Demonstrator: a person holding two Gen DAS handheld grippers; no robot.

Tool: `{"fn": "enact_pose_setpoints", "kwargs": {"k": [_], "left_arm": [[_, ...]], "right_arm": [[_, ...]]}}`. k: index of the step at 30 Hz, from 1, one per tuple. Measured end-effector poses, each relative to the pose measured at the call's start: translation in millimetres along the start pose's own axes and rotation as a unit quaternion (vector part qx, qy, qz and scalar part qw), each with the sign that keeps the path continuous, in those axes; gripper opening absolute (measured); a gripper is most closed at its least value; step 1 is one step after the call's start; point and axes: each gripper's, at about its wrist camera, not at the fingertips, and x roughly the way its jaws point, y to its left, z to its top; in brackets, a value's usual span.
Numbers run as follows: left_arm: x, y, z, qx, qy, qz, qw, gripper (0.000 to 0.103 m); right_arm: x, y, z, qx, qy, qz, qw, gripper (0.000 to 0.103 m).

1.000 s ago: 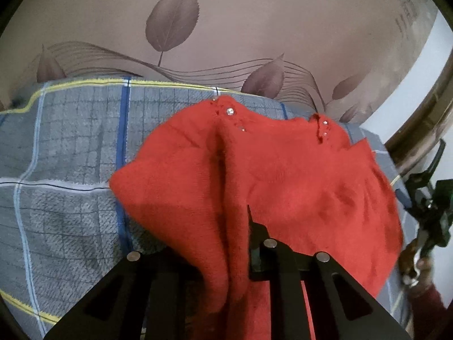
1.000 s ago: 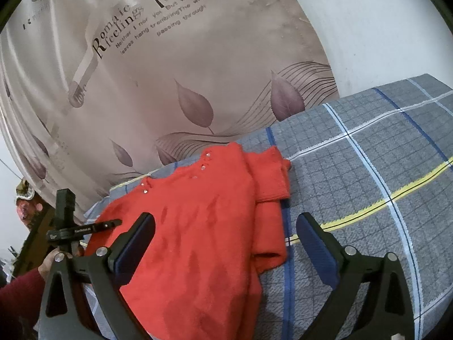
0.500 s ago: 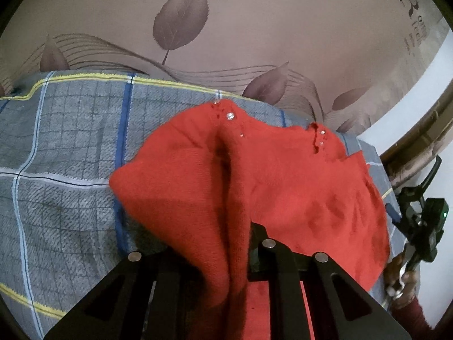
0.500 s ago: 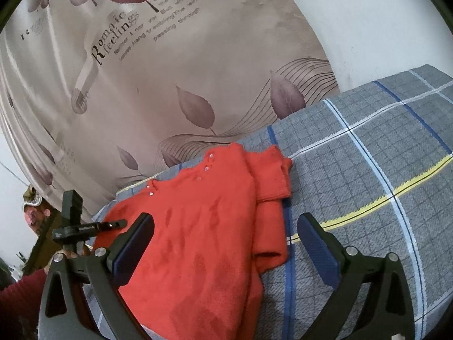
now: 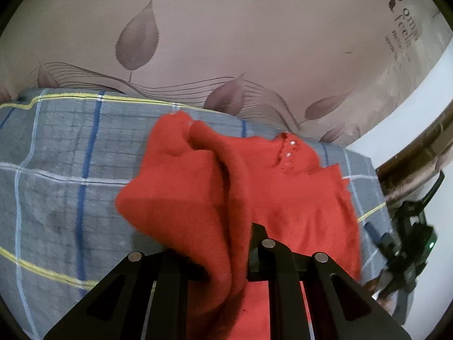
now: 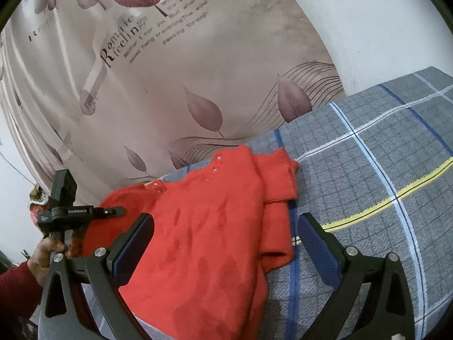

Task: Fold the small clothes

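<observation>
A small red knit sweater (image 6: pixel 209 226) with pearl buttons lies on a grey plaid bedspread (image 6: pixel 368 170). My left gripper (image 5: pixel 226 257) is shut on a fold of the sweater (image 5: pixel 215 198) and holds that edge lifted off the bed. The sweater's right sleeve (image 6: pixel 277 187) lies folded over the body. My right gripper (image 6: pixel 226 243) is open and empty, its fingers hovering on either side of the sweater's lower right part. The left gripper's body (image 6: pixel 65 212) shows at the left of the right wrist view.
A beige curtain with a leaf print (image 6: pixel 198 70) hangs behind the bed. A white wall (image 6: pixel 368 28) is at the right. The bedspread (image 5: pixel 56 184) stretches to the left of the sweater. The right gripper's body (image 5: pixel 407 243) shows at the right edge.
My left gripper has lifted and pulled the sweater's fold up and to the right, bunching the cloth more. My right gripper has barely moved.
</observation>
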Motion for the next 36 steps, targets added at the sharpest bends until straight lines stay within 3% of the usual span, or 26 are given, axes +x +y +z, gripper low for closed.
{"fn": "enact_pose_setpoints", "kwargs": {"k": [10,20,25,36], "left_arm": [[22.8,-56.0,-1.8,-0.066,0.006,-0.039,0.9971,0.015],[48.9,-97.8,-7.1,-0.118,-0.012,-0.052,0.9915,0.015],[53.6,-123.5,-11.5,-0.124,-0.02,-0.067,0.9898,0.015],[91.0,-161.1,-18.6,-0.137,0.001,-0.081,0.9872,0.015]], "right_arm": [[-10.1,-18.9,1.2,0.051,-0.02,0.032,0.998,0.102],[-10.7,-24.4,0.9,0.066,-0.022,0.052,0.996,0.102],[-8.3,-34.2,-0.3,0.095,-0.018,0.067,0.993,0.103],[-6.3,-40.3,-1.3,0.119,-0.01,0.081,0.99,0.103]]}}
